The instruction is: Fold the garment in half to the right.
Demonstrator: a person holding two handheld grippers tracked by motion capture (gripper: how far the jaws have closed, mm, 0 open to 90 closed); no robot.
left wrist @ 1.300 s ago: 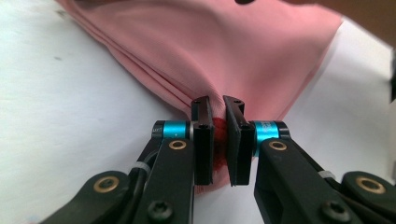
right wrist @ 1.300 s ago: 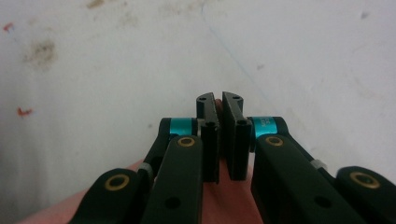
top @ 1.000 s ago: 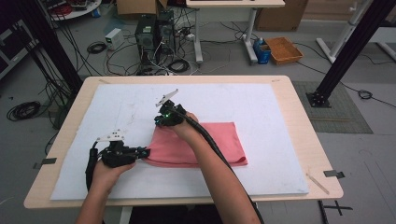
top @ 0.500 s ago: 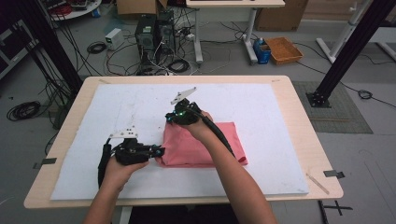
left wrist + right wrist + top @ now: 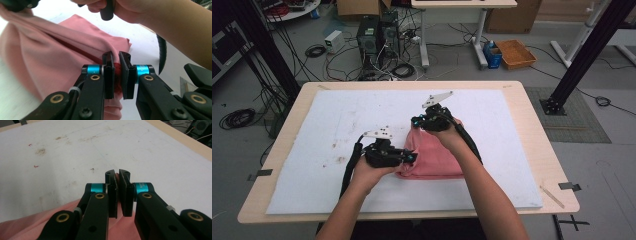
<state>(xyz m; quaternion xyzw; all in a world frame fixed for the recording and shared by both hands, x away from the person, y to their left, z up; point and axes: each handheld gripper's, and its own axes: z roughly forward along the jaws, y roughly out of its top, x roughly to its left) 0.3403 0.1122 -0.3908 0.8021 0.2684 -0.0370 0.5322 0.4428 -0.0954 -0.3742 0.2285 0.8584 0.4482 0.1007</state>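
The pink cloth lies on the white mat, partly folded. The left gripper and right gripper both pinch its left edge (lifted off the mat). The fold isn't finished.

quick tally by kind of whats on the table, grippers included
pink cloth: 1
grippers, each shut on the cloth: 2, left gripper and right gripper
white mat: 1
total: 4
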